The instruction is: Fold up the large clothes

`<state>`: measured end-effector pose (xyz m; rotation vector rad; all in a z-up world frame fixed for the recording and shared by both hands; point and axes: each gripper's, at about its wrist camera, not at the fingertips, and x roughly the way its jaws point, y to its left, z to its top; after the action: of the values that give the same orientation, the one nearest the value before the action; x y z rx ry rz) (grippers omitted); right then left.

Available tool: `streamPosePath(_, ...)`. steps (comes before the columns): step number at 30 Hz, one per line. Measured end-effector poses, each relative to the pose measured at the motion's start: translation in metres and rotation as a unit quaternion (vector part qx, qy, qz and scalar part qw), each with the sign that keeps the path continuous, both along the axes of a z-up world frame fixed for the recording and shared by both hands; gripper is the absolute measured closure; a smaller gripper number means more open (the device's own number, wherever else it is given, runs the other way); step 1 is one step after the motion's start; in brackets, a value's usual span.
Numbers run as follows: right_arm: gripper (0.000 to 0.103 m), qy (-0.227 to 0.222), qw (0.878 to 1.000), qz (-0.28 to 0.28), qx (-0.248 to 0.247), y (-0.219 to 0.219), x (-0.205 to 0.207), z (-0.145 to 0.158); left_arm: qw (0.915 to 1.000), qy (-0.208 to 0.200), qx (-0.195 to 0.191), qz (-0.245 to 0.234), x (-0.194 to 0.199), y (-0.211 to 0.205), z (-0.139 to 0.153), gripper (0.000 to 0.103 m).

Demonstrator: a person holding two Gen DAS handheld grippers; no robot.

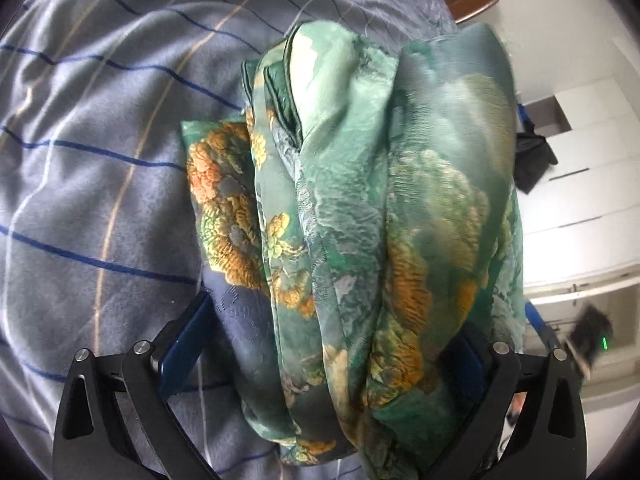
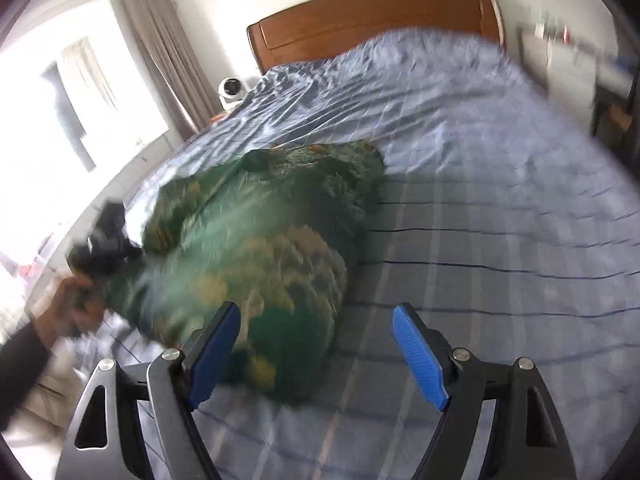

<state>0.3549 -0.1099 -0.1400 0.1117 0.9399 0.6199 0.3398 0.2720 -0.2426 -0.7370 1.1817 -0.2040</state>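
Note:
A green garment (image 1: 360, 208) with orange and yellow flower prints lies bunched in thick folds on the bed. In the left wrist view it fills the gap between my left gripper's (image 1: 332, 344) wide-spread blue pads (image 1: 188, 344), and the right pad is mostly hidden by cloth. In the blurred right wrist view the garment (image 2: 256, 256) is a heap left of centre. My right gripper (image 2: 316, 344) is open and empty, its left pad (image 2: 216, 352) beside the heap's near edge. The left gripper (image 2: 104, 236) shows there at the heap's left end, held by a hand (image 2: 68, 304).
The bed has a grey-blue sheet (image 2: 480, 184) with dark blue and tan stripes. A wooden headboard (image 2: 372, 20) stands at the far end. A bright window with curtains (image 2: 88, 92) is on the left, and a white round device (image 2: 231, 90) sits beside the bed. White cabinets (image 1: 576, 184) stand at right.

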Motion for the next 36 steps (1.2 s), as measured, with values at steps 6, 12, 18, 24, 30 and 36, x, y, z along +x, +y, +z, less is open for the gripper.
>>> streamPosePath(6,0.022,0.154,0.978,0.05,0.131,0.017,0.073,-0.063,0.9999,-0.003,-0.009,-0.011,-0.008,0.003,-0.004,0.0)
streamPosePath(12,0.007,0.208,0.962,0.055,0.169,0.037,0.098,-0.102,0.9994,-0.003,-0.028,-0.019,0.012,0.001,-0.013,0.0)
streamPosePath(18,0.005,0.23,0.955,0.06,0.179,0.057,0.112,-0.118,0.9987,-0.01,-0.05,-0.005,0.019,-0.004,-0.019,0.0)
streamPosePath(24,0.017,0.09,0.991,0.08,0.05,0.094,0.083,-0.067,0.9982,-0.037,0.045,0.015,0.005,-0.024,0.019,0.041)
streamPosePath(30,0.024,-0.021,0.995,0.099,0.017,0.109,0.047,-0.013,0.9916,-0.076,0.105,0.001,-0.005,-0.045,0.066,0.046)
streamPosePath(36,0.024,-0.075,0.992,0.094,0.043,0.094,0.074,0.027,0.9851,-0.132,0.111,0.002,0.036,-0.041,0.106,0.046)
